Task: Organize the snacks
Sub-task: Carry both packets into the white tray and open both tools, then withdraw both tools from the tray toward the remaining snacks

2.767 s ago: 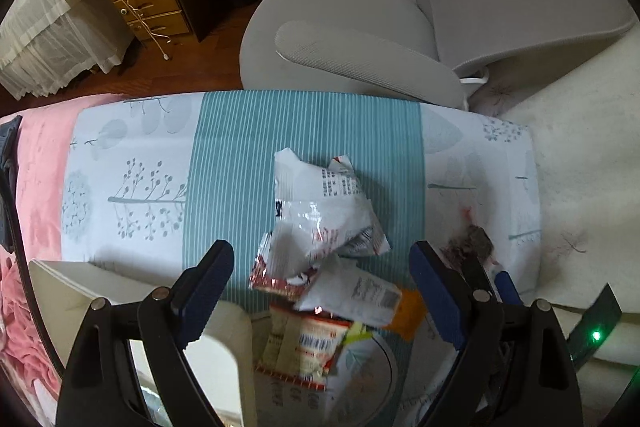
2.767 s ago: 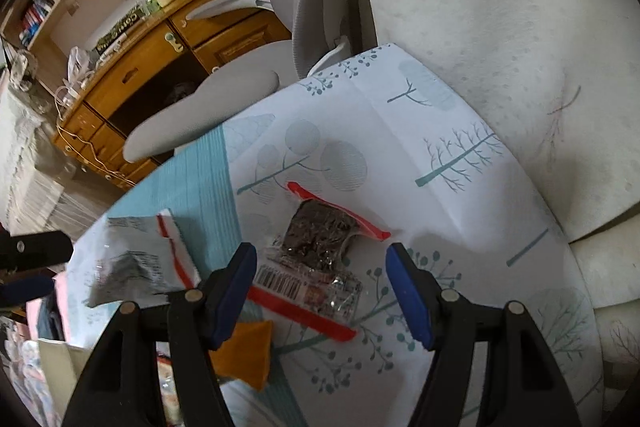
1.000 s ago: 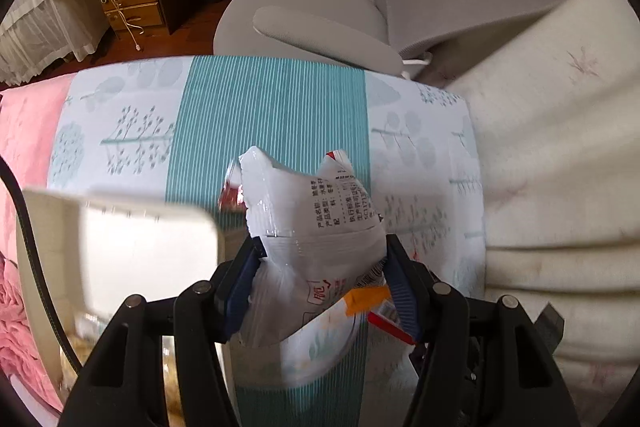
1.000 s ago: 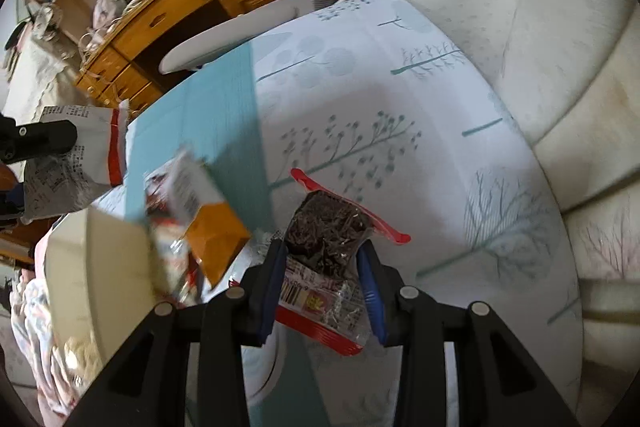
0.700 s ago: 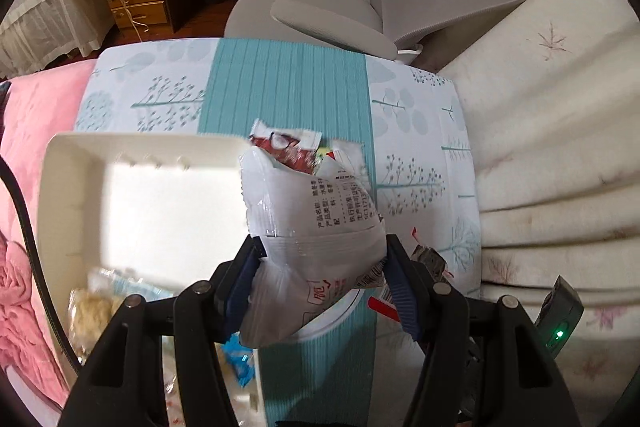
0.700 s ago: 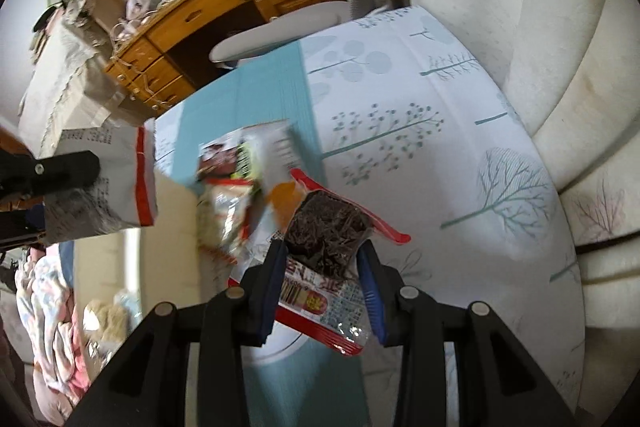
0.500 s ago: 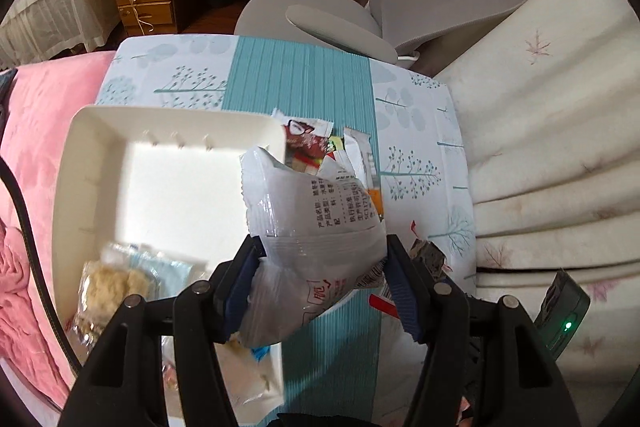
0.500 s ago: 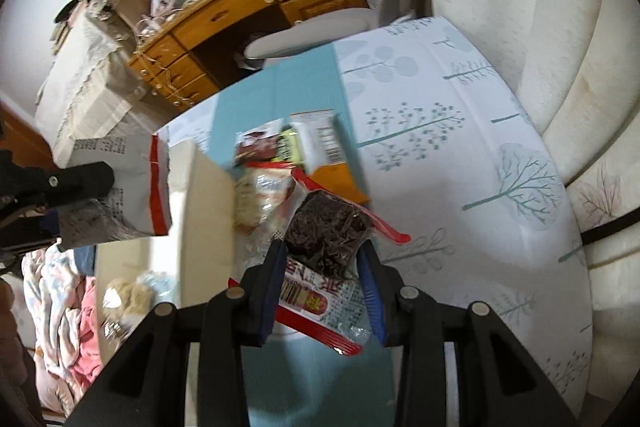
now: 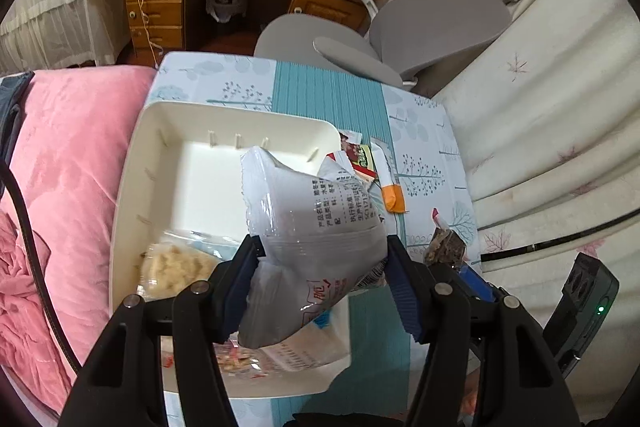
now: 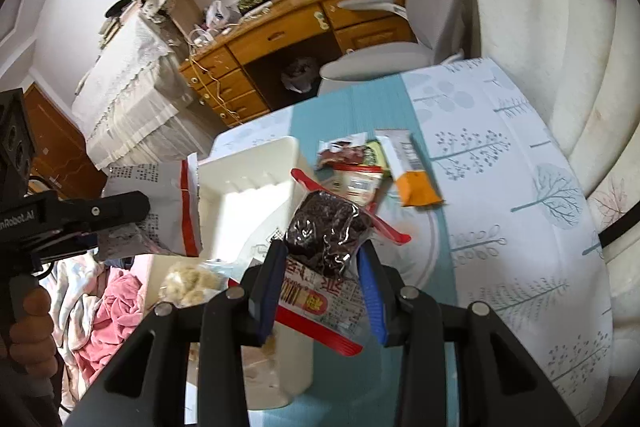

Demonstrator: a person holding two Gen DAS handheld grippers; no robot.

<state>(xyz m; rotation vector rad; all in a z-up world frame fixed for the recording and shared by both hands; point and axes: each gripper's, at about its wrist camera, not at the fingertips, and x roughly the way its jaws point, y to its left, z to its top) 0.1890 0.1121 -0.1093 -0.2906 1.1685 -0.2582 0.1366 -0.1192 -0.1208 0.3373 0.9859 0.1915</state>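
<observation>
My left claw (image 9: 322, 269) pinches a silver snack bag (image 9: 308, 227) above the white bin (image 9: 132, 163); my right claw (image 10: 322, 273) pinches a dark snack packet (image 10: 326, 227) beside the bin. I should lower each well inside before letting go. Only the right view shows loose packets (image 10: 376, 167) lying on the surface (image 10: 500, 227) beyond the bin.

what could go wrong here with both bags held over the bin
The left tool pinches the silver bag low down, so the puffy pack could slip or swing before reaching the white bin. The right tool holds the dark bag close to the bin's wall; released there, it might land on the table instead.
</observation>
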